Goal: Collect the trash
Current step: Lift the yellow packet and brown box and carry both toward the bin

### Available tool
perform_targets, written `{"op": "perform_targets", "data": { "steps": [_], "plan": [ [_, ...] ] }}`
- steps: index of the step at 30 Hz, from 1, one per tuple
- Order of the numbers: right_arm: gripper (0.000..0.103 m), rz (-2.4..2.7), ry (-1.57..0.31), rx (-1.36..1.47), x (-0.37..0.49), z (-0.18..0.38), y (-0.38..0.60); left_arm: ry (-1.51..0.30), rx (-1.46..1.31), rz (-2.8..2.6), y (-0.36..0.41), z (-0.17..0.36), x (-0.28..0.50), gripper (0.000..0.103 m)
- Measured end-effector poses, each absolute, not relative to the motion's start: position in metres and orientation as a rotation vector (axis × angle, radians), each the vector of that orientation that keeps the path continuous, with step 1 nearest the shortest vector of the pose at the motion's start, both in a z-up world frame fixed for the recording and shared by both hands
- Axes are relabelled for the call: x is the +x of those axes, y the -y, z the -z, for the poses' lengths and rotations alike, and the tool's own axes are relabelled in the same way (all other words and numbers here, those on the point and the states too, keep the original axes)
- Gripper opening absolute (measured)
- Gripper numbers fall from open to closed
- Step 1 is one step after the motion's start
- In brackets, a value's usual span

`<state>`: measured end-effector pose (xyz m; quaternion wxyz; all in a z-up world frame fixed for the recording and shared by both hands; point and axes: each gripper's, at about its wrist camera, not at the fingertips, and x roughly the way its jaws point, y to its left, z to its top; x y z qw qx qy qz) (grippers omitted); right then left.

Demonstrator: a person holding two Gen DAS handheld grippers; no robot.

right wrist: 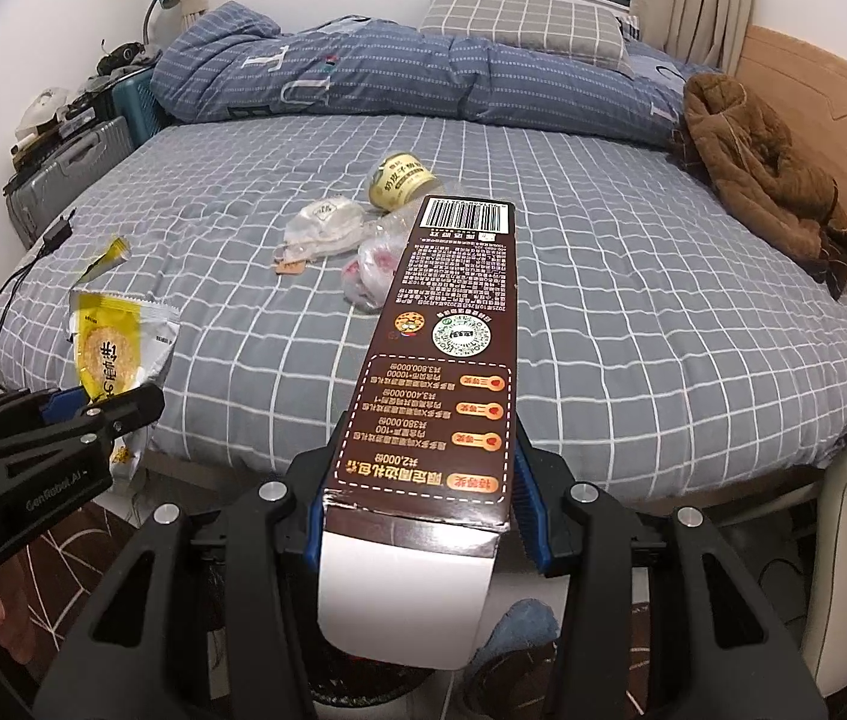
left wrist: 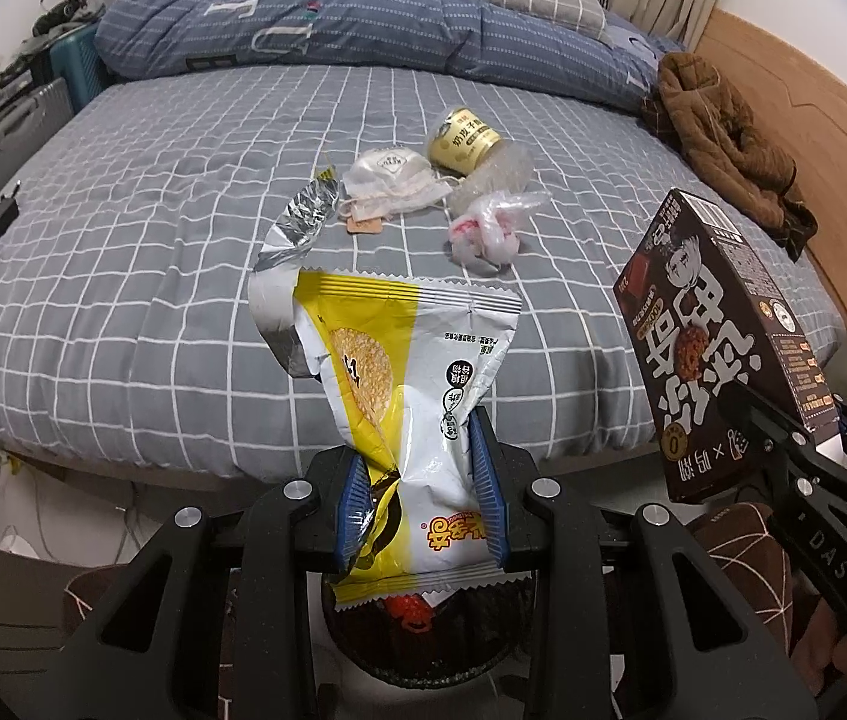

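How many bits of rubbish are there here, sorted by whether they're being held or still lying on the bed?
Held in a gripper: 2, the yellow snack wrapper and the brown carton.
Lying on the bed: 3, the yellow cup, the white mask and the crumpled plastic bag.
Total: 5

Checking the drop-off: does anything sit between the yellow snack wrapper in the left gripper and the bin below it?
Nothing visible. The yellow snack wrapper, pinched in the left gripper, hangs directly over the dark bin, whose opening shows only trash already inside.
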<state>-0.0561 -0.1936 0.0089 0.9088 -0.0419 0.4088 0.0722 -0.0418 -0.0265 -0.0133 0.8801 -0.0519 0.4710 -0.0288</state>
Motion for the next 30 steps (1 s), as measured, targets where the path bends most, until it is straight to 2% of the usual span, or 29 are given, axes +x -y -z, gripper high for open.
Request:
{"op": "perform_targets", "data": {
  "steps": [16, 30],
  "plan": [
    [0.045, -0.194, -0.922, -0.071, -0.086, 0.022, 0.192, -1.01, -0.12, 0.05, 0.027, 0.034, -0.066, 0.031],
    [0.045, -0.224, -0.99, -0.068, -0.104, 0.067, 0.186, -1.086, -0.13, 0.04, 0.022, 0.083, -0.096, 0.031]
  ]
}}
